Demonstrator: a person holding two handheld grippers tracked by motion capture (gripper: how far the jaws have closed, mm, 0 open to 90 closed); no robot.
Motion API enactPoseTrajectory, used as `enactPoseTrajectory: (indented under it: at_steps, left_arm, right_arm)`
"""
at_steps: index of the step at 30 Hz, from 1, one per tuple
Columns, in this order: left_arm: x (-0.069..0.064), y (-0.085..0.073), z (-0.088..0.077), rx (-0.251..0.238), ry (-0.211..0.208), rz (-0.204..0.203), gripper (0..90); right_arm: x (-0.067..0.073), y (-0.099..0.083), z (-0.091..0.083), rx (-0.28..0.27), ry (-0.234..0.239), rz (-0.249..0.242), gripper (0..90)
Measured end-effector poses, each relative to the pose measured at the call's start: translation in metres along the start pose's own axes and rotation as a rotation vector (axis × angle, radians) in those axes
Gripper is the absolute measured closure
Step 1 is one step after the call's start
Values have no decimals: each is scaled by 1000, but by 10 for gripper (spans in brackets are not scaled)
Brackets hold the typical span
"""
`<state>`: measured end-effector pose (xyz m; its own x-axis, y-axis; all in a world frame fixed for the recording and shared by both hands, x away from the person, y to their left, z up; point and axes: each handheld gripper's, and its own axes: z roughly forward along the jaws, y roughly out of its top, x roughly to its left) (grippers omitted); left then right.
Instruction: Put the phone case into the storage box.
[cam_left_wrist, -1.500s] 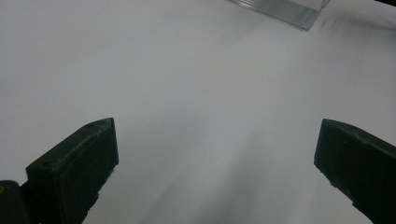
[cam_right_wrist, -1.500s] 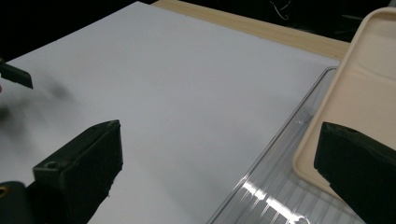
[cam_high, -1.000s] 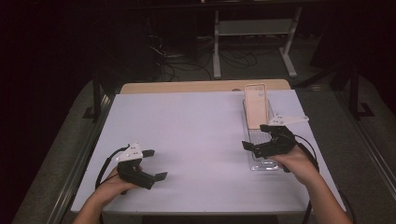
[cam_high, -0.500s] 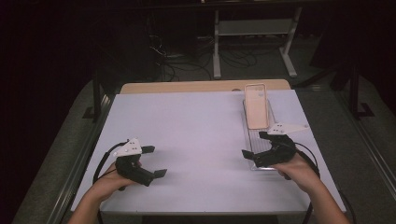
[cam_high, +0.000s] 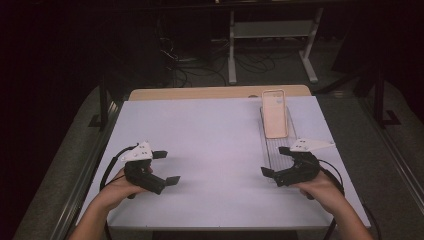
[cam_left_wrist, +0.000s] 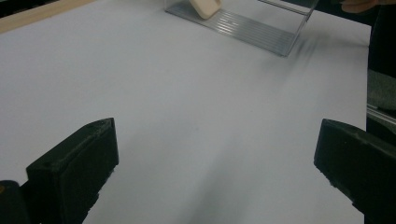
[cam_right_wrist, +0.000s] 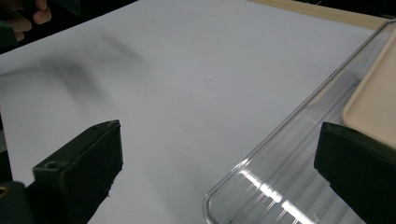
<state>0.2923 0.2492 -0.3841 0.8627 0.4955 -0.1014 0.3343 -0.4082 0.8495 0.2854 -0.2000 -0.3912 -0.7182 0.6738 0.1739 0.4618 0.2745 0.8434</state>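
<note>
A beige phone case (cam_high: 274, 114) lies in the far end of a long clear plastic tray (cam_high: 278, 146) on the right of the white table top (cam_high: 215, 135). My right gripper (cam_high: 274, 161) hovers open at the tray's near end with nothing between its jaws. In the right gripper view the tray's rounded corner (cam_right_wrist: 289, 158) and the case (cam_right_wrist: 373, 102) sit just ahead of the right gripper (cam_right_wrist: 217, 149). My left gripper (cam_high: 168, 166) is open and empty over the near left of the table. From the left gripper (cam_left_wrist: 217, 149) the tray (cam_left_wrist: 252, 25) and case (cam_left_wrist: 205, 6) appear far off.
A strip of wooden table (cam_high: 200, 93) shows beyond the white sheet. Past it stand a metal frame (cam_high: 272, 30) and cables on a dark floor. The person's other hand (cam_right_wrist: 23, 18) appears at the top left of the right gripper view.
My right gripper has drawn back toward the table's near edge, off the middle of the tray. My left gripper has shifted slightly forward. Both stay open.
</note>
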Motion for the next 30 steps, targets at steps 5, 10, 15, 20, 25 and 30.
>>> enactPoseTrajectory:
  at_steps: [5,10,15,20,25,30]
  left_arm:
    - [0,4,-2,-13,4,5,0]
    - [0,3,-2,-15,2,7,0]
    - [-2,3,0,-17,-3,3,0]
    - [-1,3,-1,-19,-1,1,0]
    - [-1,3,-1,-22,-1,2,0]
    - [-1,3,-1,-19,-1,5,0]
  right_arm:
    - [0,-4,2,7,4,6,6]
    - [1,-6,4,13,6,0,6]
    - [1,-6,3,11,3,5,6]
    - [1,-7,3,13,2,1,6]
    - [1,-7,3,14,4,3,6]
    - [1,-7,3,14,3,1,6]
